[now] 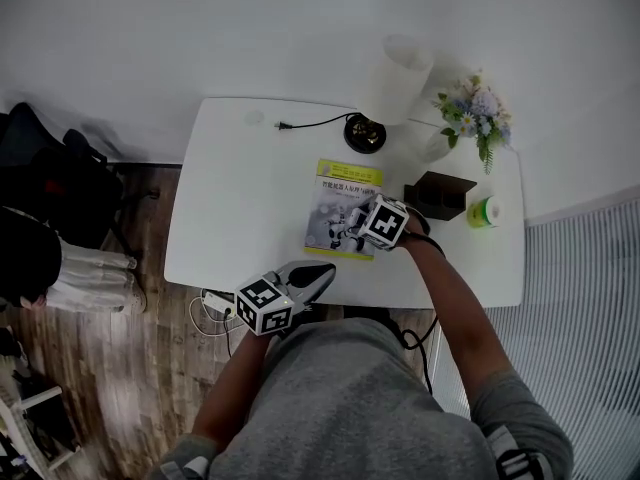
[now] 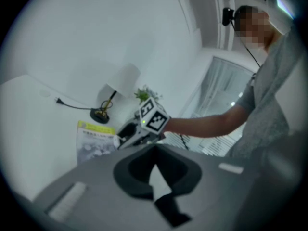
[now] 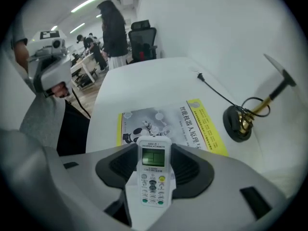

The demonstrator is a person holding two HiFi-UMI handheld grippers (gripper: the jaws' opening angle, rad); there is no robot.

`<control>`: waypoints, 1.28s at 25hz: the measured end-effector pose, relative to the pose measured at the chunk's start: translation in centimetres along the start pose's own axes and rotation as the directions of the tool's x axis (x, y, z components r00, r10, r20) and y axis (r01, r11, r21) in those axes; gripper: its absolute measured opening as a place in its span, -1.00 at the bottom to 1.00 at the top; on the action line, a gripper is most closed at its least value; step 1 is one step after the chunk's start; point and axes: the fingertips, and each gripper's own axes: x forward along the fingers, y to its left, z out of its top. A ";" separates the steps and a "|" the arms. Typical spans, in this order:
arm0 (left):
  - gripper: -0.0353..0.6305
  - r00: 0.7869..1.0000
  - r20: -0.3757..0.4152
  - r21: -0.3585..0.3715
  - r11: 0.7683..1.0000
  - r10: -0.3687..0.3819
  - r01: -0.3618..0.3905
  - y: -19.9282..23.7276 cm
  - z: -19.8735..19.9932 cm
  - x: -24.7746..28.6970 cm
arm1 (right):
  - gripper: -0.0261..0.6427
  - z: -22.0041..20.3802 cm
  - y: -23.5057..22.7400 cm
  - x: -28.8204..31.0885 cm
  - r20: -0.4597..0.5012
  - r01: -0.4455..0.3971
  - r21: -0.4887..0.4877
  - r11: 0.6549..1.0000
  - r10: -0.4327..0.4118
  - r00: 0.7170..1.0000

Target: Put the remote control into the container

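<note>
Dark brown and open-topped, the rectangular container (image 1: 450, 181) stands near the right end of the white tabletop (image 1: 240, 188). Its inside is in shadow, so I cannot tell its contents. The white remote control (image 3: 154, 177), with a small screen above coloured buttons, is outside the container, clamped between the pads of the right hand-held gripper (image 1: 352, 232) over the yellow-edged grey booklet (image 1: 335, 193). A green-and-yellow jar (image 1: 483, 211) sits just right of the container, with pale flowers (image 1: 475, 113) behind it and a white-shaded lamp (image 1: 395, 73) further left. The left hand-held gripper (image 1: 322, 274) hovers at the tabletop's near edge, jaws closed together and empty. Only the right gripper view shows the remote; in the head view the marker cube (image 1: 385, 221) hides it.
</note>
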 end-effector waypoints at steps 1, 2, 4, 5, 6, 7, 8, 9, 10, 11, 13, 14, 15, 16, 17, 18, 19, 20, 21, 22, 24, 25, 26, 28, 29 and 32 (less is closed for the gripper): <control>-0.91 1.000 -0.006 0.002 1.000 -0.006 0.006 -0.1 -0.1 0.2 | -0.26 -0.4 0.0 -0.8 0.027 0.010 0.034 0.999 -0.011 1.000; -0.91 1.000 -0.011 0.004 1.000 -0.013 0.013 -0.1 -0.2 0.3 | -0.26 -0.8 0.0 -1.5 0.055 0.019 0.064 0.998 -0.023 0.998; -0.91 0.999 -0.022 0.006 1.000 -0.028 0.028 -0.3 -0.3 0.8 | -0.26 -1.7 0.1 -2.9 0.119 0.034 0.126 0.991 -0.049 0.992; -0.91 0.999 -0.029 0.008 0.999 -0.037 0.037 -0.5 -0.4 1.0 | -0.26 -2.0 0.3 -3.7 0.153 0.041 0.160 0.986 -0.066 0.986; -0.91 0.998 -0.038 0.011 0.999 -0.046 0.047 -0.7 -0.5 1.3 | -0.26 -2.3 0.4 -4.5 0.189 0.047 0.196 0.979 -0.085 0.978; -0.91 0.997 -0.046 0.014 0.998 -0.056 0.056 -0.9 -0.6 1.5 | -0.26 -2.6 0.5 -5.4 0.226 0.053 0.233 0.971 -0.107 0.968; -0.91 0.996 -0.054 0.016 0.998 -0.066 0.067 -1.1 -0.7 1.7 | -0.26 -2.9 0.5 -6.2 0.261 0.059 0.271 0.961 -0.132 0.956; -0.91 0.995 -0.062 0.018 0.997 -0.075 0.077 -1.3 -0.7 2.0 | -0.26 -3.2 0.5 -7.1 0.294 0.064 0.307 0.949 -0.159 0.943; -0.91 0.994 -0.070 0.021 0.996 -0.085 0.087 -1.5 -0.8 2.2 | -0.26 -3.5 0.5 -7.9 0.321 0.070 0.341 0.937 -0.186 0.928; -0.91 0.992 -0.078 0.023 0.995 -0.094 0.096 -1.7 -0.8 2.4 | -0.26 -3.9 0.4 -8.7 0.344 0.076 0.372 0.925 -0.214 0.914; -0.91 0.989 -0.093 0.029 0.993 -0.111 0.114 -2.1 -1.0 2.9 | -0.26 -4.8 0.2 -10.3 0.382 0.090 0.425 0.901 -0.269 0.884; -0.91 0.988 -0.100 0.031 0.992 -0.118 0.122 -2.3 -1.2 3.2 | -0.26 -5.3 0.0 -11.1 0.400 0.096 0.452 0.887 -0.298 0.867; -0.91 0.986 -0.107 0.032 0.991 -0.125 0.129 -2.5 -1.4 3.4 | -0.26 -5.8 -0.2 -11.9 0.419 0.101 0.482 0.870 -0.330 0.846; -0.91 0.985 -0.114 0.033 0.990 -0.130 0.135 -2.7 -1.5 3.6 | -0.26 -6.4 -0.5 -12.9 0.437 0.105 0.516 0.850 -0.366 0.822; -0.91 0.983 -0.119 0.034 0.989 -0.136 0.141 -2.9 -1.7 3.8 | -0.26 -7.0 -1.0 -13.9 0.453 0.109 0.552 0.827 -0.406 0.793; -0.91 0.982 -0.125 0.034 0.989 -0.141 0.146 -3.1 -1.8 3.9 | -0.26 -7.5 -1.5 -15.1 0.467 0.113 0.588 0.801 -0.449 0.762; -0.91 0.981 -0.130 0.034 0.988 -0.145 0.150 -3.2 -1.9 3.9 | -0.26 -8.2 -2.1 -16.2 0.476 0.117 0.623 0.774 -0.493 0.728; -0.91 0.980 -0.134 0.034 0.987 -0.148 0.154 -3.4 -2.0 4.0 | -0.26 -8.9 -2.8 -17.3 0.480 0.122 0.656 0.745 -0.536 0.695; -0.91 0.979 -0.137 0.034 0.987 -0.150 0.156 -3.6 -2.2 4.0 | -0.26 -9.6 -3.5 -18.3 0.479 0.127 0.687 0.715 -0.577 0.661; -0.91 0.979 -0.140 0.034 0.987 -0.151 0.158 -3.7 -2.4 4.0 | -0.26 -10.5 -4.2 -19.3 0.473 0.131 0.718 0.684 -0.617 0.628; -0.91 0.978 -0.141 0.031 0.987 -0.150 0.156 -3.9 -2.7 4.0 | -0.26 -12.2 -5.6 -21.2 0.456 0.130 0.776 0.617 -0.692 0.559; -0.91 0.979 -0.141 0.030 0.988 -0.149 0.155 -4.0 -2.9 3.9 | -0.26 -13.1 -6.4 -22.1 0.445 0.125 0.803 0.582 -0.727 0.523; -0.91 0.979 -0.141 0.030 0.988 -0.147 0.153 -4.0 -2.9 3.9 | -0.26 -13.9 -7.2 -22.9 0.431 0.119 0.829 0.547 -0.759 0.487; -0.91 0.980 -0.140 0.029 0.988 -0.143 0.148 -4.1 -3.0 3.7 | -0.26 -15.4 -8.8 -24.5 0.394 0.107 0.874 0.474 -0.820 0.416; -0.91 0.980 -0.140 0.029 0.989 -0.140 0.145 -4.1 -3.0 3.6 | -0.26 -16.1 -9.5 -25.2 0.372 0.101 0.893 0.439 -0.846 0.382; -0.91 0.982 -0.139 0.027 0.991 -0.128 0.133 -4.0 -3.0 3.3 | -0.26 -17.7 -11.6 -26.8 0.314 0.091 0.930 0.355 -0.900 0.302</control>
